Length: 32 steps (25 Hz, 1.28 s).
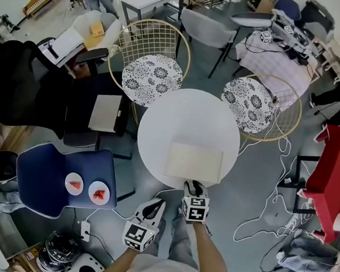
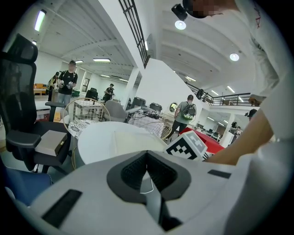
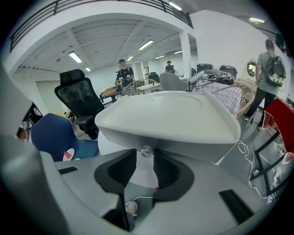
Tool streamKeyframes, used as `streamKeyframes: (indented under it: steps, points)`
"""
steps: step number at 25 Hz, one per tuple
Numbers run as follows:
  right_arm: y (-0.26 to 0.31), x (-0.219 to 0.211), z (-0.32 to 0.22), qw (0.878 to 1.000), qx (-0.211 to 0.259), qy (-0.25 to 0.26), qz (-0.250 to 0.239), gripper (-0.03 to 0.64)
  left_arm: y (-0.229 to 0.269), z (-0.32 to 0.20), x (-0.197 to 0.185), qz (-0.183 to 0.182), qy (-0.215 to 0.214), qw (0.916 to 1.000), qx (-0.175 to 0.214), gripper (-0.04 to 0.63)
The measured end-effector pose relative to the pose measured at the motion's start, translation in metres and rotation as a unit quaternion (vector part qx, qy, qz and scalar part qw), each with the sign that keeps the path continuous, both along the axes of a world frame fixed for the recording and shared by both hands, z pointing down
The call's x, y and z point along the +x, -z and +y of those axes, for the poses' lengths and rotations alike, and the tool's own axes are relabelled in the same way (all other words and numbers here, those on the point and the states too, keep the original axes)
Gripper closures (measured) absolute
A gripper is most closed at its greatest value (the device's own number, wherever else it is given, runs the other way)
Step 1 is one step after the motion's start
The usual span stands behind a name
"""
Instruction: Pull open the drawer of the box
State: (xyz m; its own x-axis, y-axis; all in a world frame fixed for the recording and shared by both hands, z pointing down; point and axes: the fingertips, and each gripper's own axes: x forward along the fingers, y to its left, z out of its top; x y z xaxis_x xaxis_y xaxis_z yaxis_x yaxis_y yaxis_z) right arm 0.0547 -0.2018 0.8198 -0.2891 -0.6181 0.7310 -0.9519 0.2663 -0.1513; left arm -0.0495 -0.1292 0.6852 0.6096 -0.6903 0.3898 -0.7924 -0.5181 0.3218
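**Right tool at the knob, drawer shut**

- Flat cream-white rectangular box point(image 1: 194, 161) lies on the round white table point(image 1: 183, 116), at the table's lower edge, centre of the head view. In the right gripper view it fills the middle of the frame, drawer front facing me.
- Only handhold I see: a small clear round knob point(image 3: 146, 150), low on the drawer front.
- Right gripper point(image 3: 145, 158): jaws narrowly spread, one on each side of the knob, which sits at their tips. I see no firm pinch yet.
- Left gripper point(image 2: 147, 167): jaws pressed together on nothing, hanging off the table at lower centre of the head view, left of the right gripper.
- Handling, my guess: the box looks light and thin-walled, so it may slide toward me instead of the drawer opening. The knob looks smooth, small and slippery; I'd close squarely on it and pull straight and level. The spare left tool could brace the box.
- Containers: the drawer is closed, so its contents are hidden. Two small white plates point(image 1: 87, 188) on the blue padded chair point(image 1: 41, 172) at lower left each hold a red piece of food.
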Motion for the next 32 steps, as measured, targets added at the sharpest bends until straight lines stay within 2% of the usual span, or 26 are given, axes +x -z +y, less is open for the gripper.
streamKeyframes:
  steps: [3,14,32]
  points:
    - [-0.002,0.001,-0.002,1.000,-0.002,-0.005,0.002,0.535,-0.001,-0.002,-0.001,0.001,0.001,1.0000,0.000,0.583]
    - [-0.001,0.000,0.006,1.000,-0.002,-0.002,0.006,0.538,0.001,-0.002,0.007,0.006,-0.003,1.0000,0.001,0.583]
    - [-0.003,-0.005,0.079,1.000,-0.022,0.007,0.008,0.538,0.006,-0.007,0.021,0.009,-0.018,0.9997,0.010,0.583]
